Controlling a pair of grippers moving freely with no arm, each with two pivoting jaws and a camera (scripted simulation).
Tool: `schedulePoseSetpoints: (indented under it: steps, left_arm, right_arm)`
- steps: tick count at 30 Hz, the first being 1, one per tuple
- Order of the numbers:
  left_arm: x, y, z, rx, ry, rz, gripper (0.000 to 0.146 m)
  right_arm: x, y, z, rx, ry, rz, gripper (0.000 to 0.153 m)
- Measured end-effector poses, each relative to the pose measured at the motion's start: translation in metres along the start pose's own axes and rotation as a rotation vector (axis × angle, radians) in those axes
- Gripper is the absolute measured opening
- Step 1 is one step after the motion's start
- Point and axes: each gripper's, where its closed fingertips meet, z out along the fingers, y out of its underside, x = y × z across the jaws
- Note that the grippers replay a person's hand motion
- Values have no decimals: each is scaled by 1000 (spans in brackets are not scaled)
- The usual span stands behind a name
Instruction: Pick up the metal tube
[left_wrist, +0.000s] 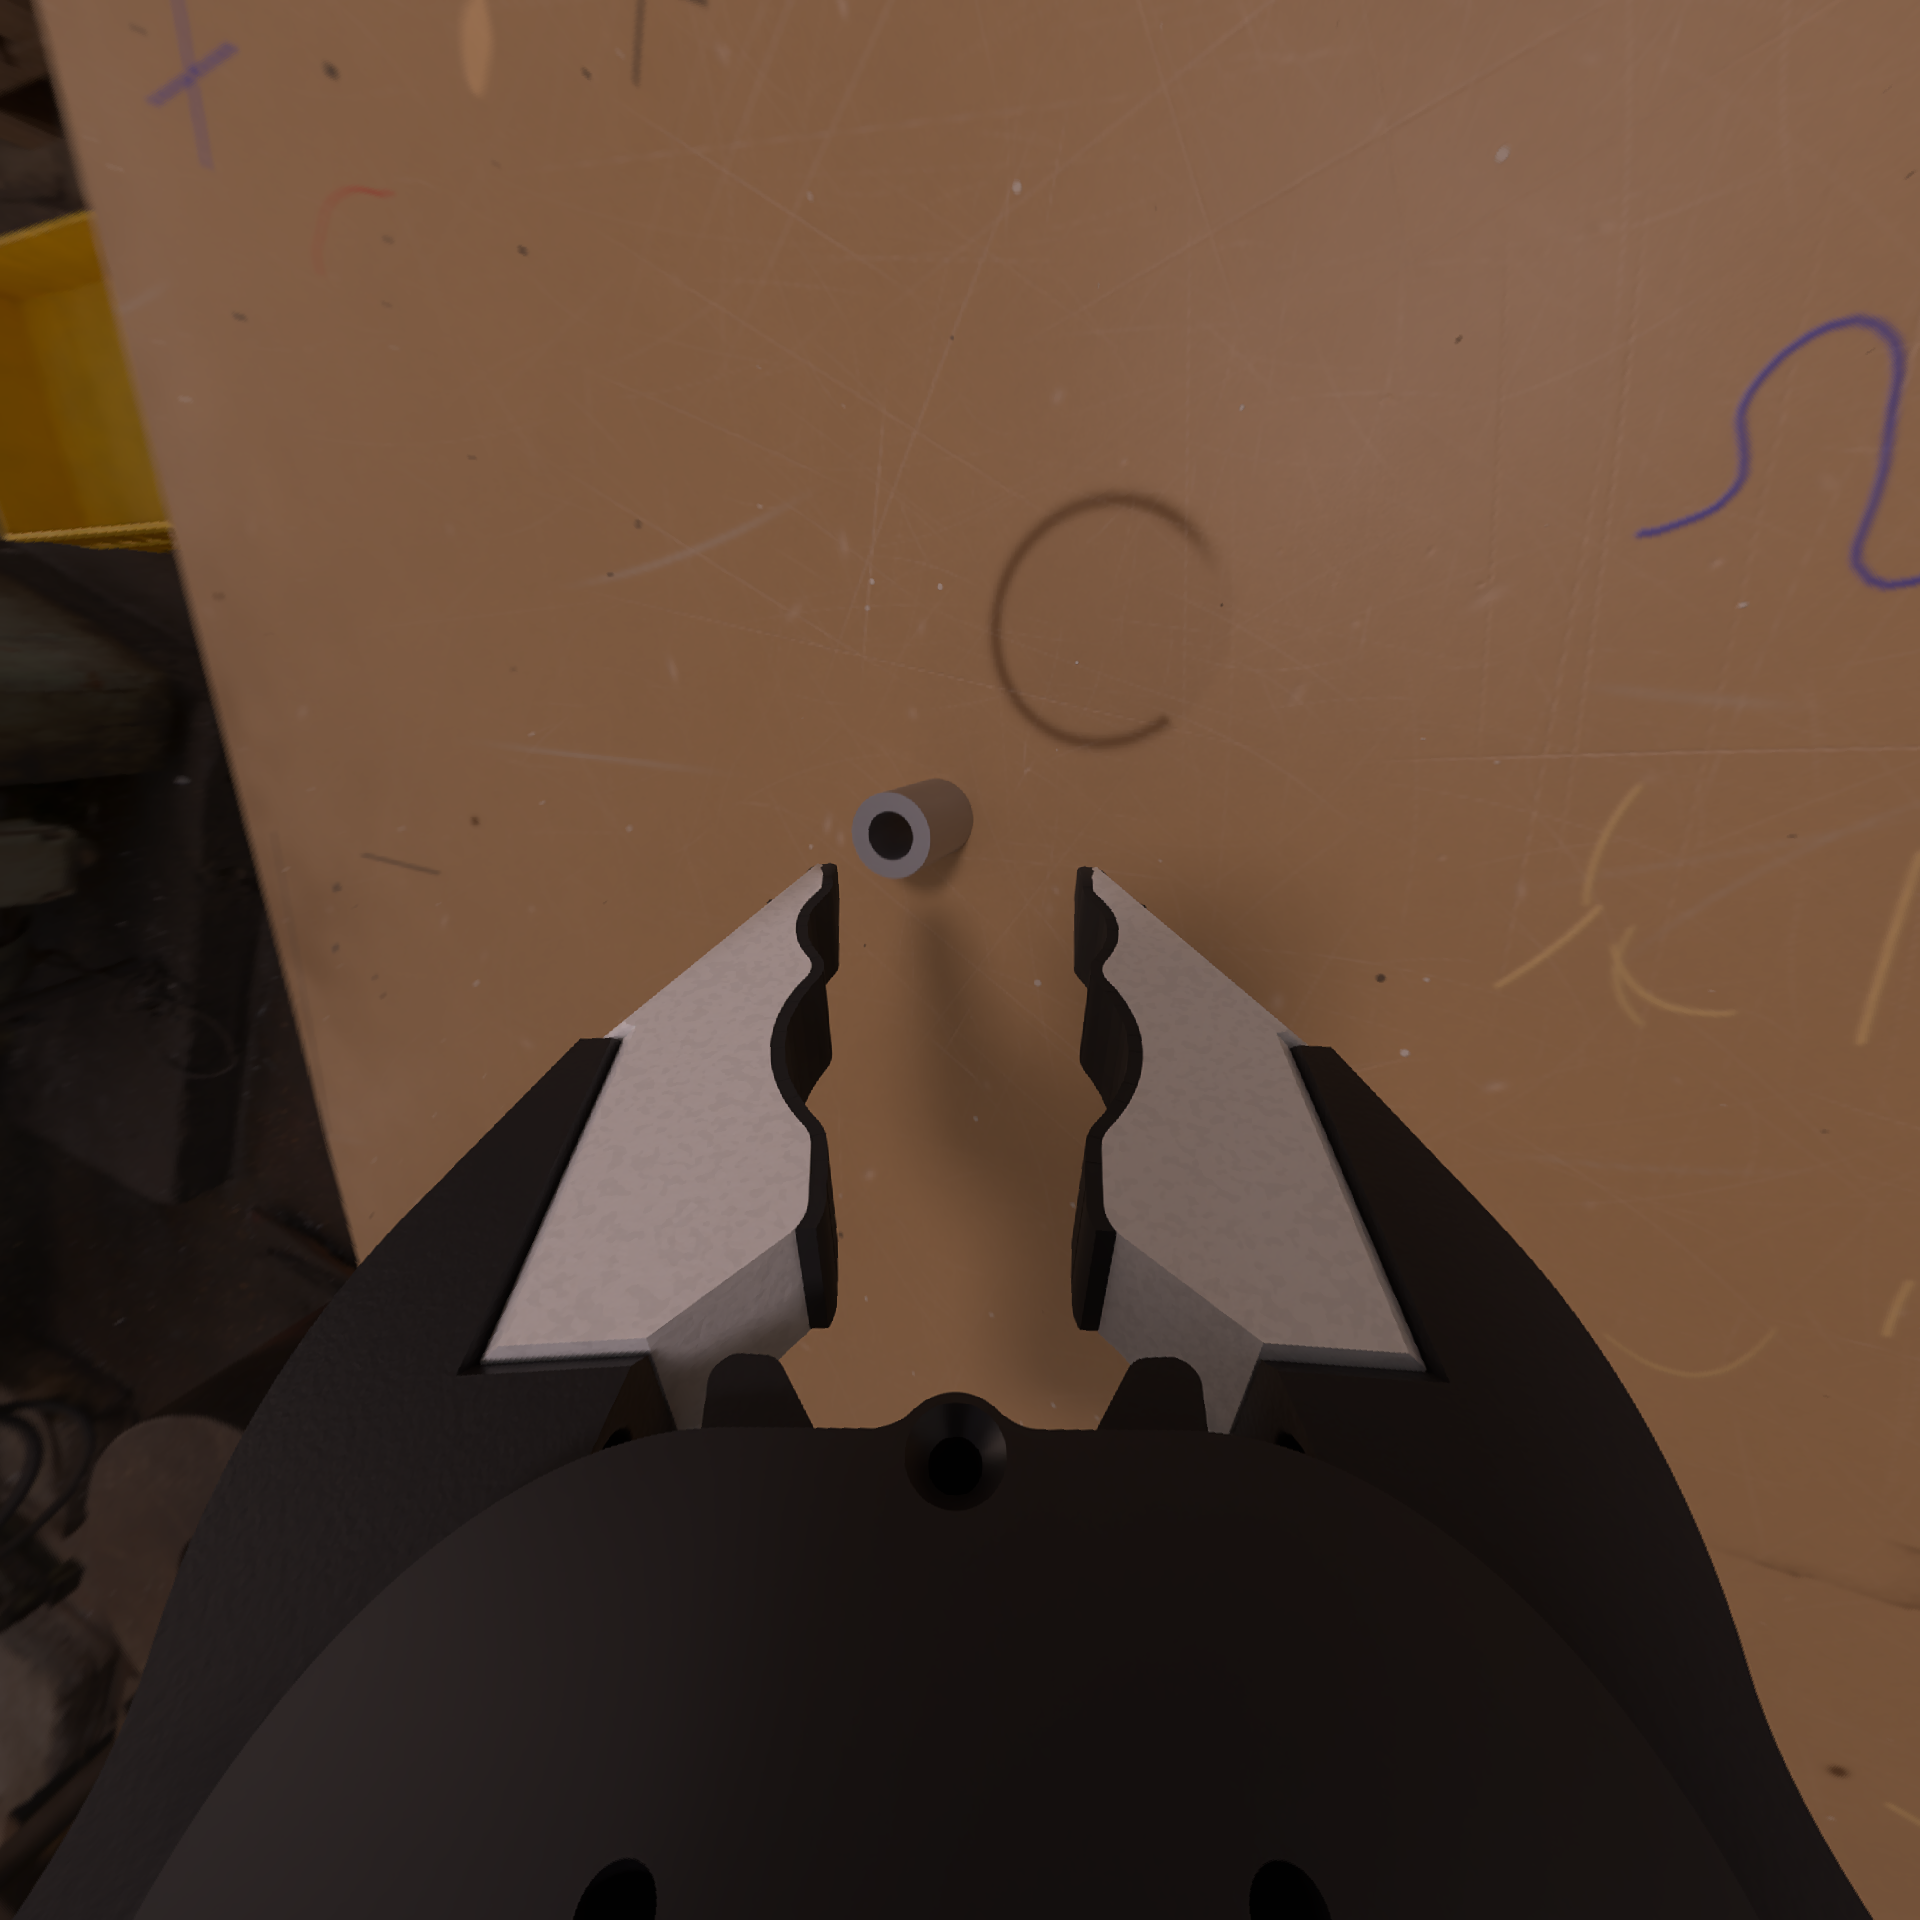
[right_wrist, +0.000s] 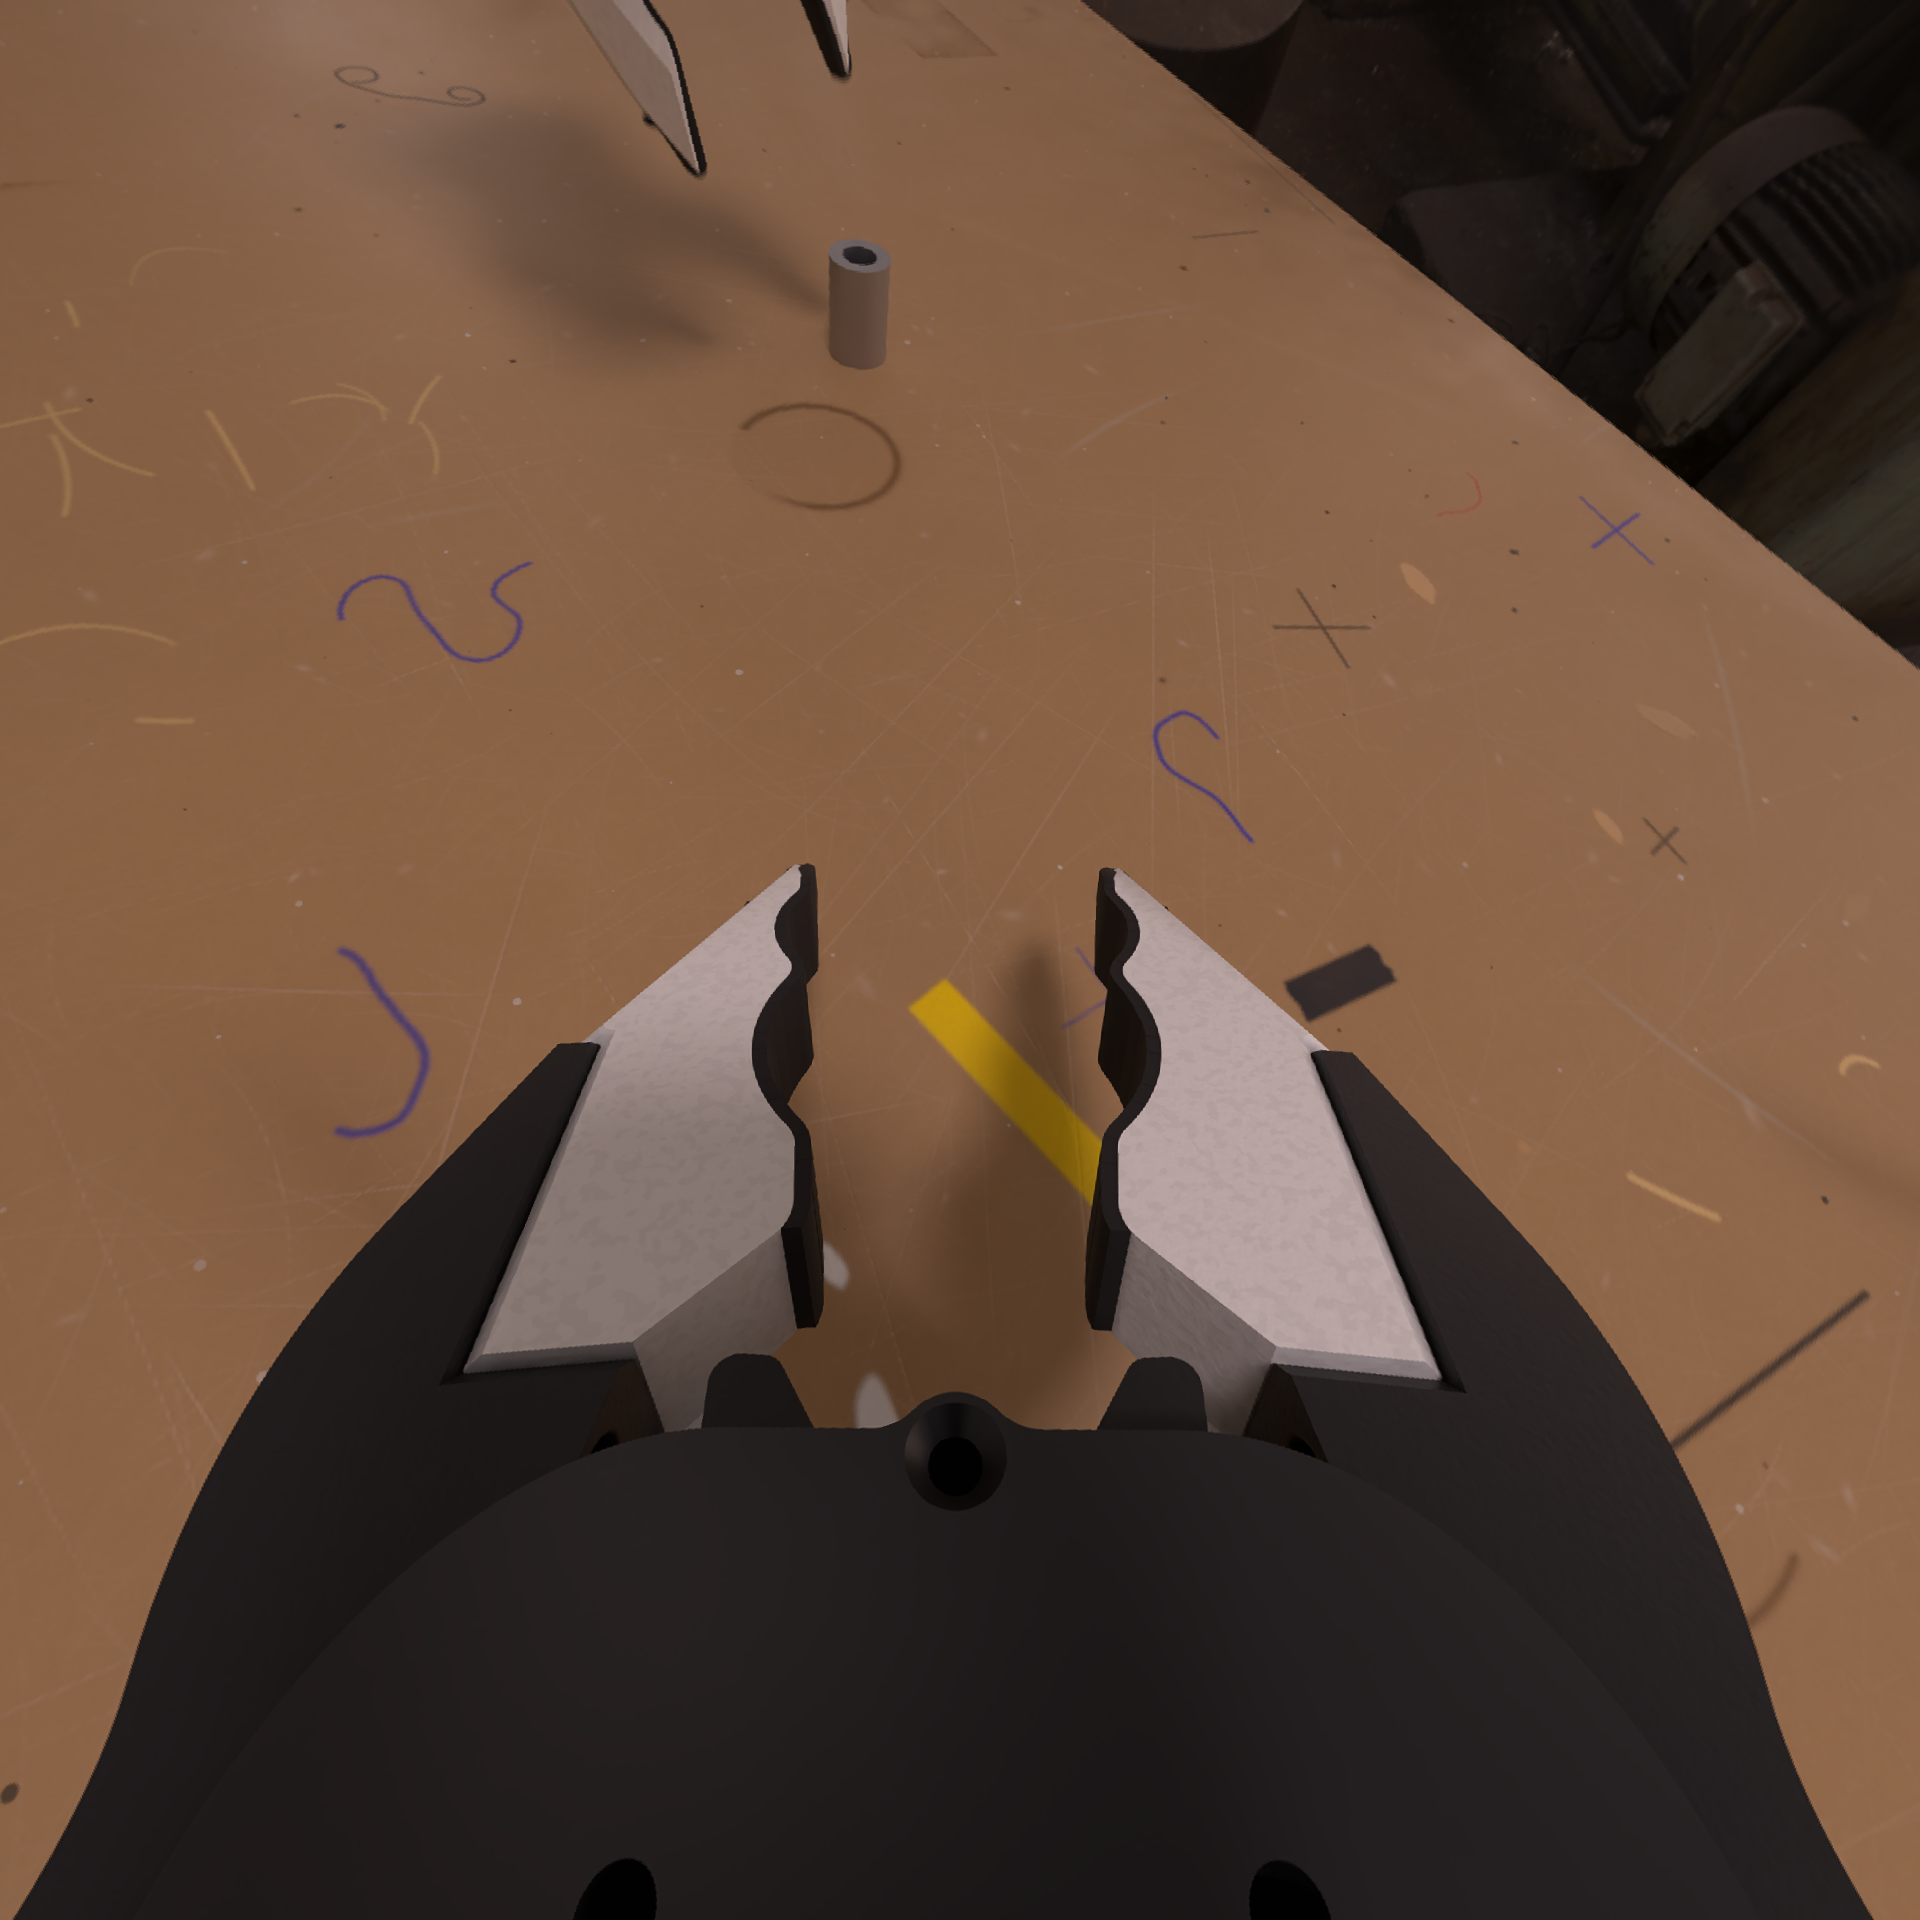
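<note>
The left gripper (left_wrist: 956, 873) hangs above the brown surface (left_wrist: 1351, 260), looking almost straight down, and its fingers (left_wrist: 717, 1049) are spread apart with nothing between them. Just beyond the tips, a touch toward the left finger, there is the metal tube (left_wrist: 912, 829), short and grey, its hollow end facing up at the camera, so it stands upright on the surface. Tube and fingertips are close but not touching. A dark ring stain (left_wrist: 1107, 620) sits on the surface a little past the tube, and a blue scribble (left_wrist: 1808, 447) curls off near the right edge. At far left, beyond the surface's edge, something yellow (left_wrist: 62, 384) shows against dark clutter. Over on the right wrist view, the right gripper (right_wrist: 956, 873) sits well apart from the action, low over the surface (right_wrist: 312, 831), its fingers (right_wrist: 1226, 1081) released too, gripping nothing. Between them a yellow strip (right_wrist: 997, 1070) lies flat on the surface, and a small dark patch (right_wrist: 1340, 980) lies just off to the right. Far ahead, the metal tube (right_wrist: 859, 304) stands upright, the ring stain (right_wrist: 821, 457) on its near side, and the left gripper's fingers (right_wrist: 649, 78) point down from the top of the view, just beyond the tube and above it.
</note>
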Motion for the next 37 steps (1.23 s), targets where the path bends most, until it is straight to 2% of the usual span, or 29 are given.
schedulePoseSetpoints:
  steps: [8, 9, 11, 15, 18, 22, 28, 31, 33, 37]
  left_arm:
    - [-12, 18, 51, -99, 71, -26, 43]
    - [-13, 20, 55, -118, 69, -30, 40]
    - [-15, 19, 58, -111, 63, -42, 25]
    - [-16, 13, 54, -88, 30, -27, 23]
    - [-23, -3, 35, -15, -79, -25, 23]
    - [-29, -36, -10, 153, -277, -32, 23]
    - [-14, -84, -79, 392, -511, -59, 23]
    - [16, -121, -107, 602, -523, -60, 23]
    - [43, -147, -120, 726, -530, -13, 23]
    - [103, -191, -138, 989, -504, 95, 23]
  right_arm:
    - [7, 4, -4, 8, -7, 51, 52]
    - [7, 4, -3, 4, -13, 54, 52]
    - [5, 4, -3, 3, -21, 52, 51]
    - [0, 3, -4, 2, -26, 30, 50]
    - [-4, -1, -6, 19, -44, 39, 49]
    - [-8, -11, -13, 69, -74, 63, 49]
    - [-19, -33, -30, 174, -158, 94, 49]
    - [-36, -46, -44, 235, -310, 141, 47]
    - [-46, -59, -58, 309, -436, 196, 43]
    - [-57, -80, -86, 431, -622, 281, 45]
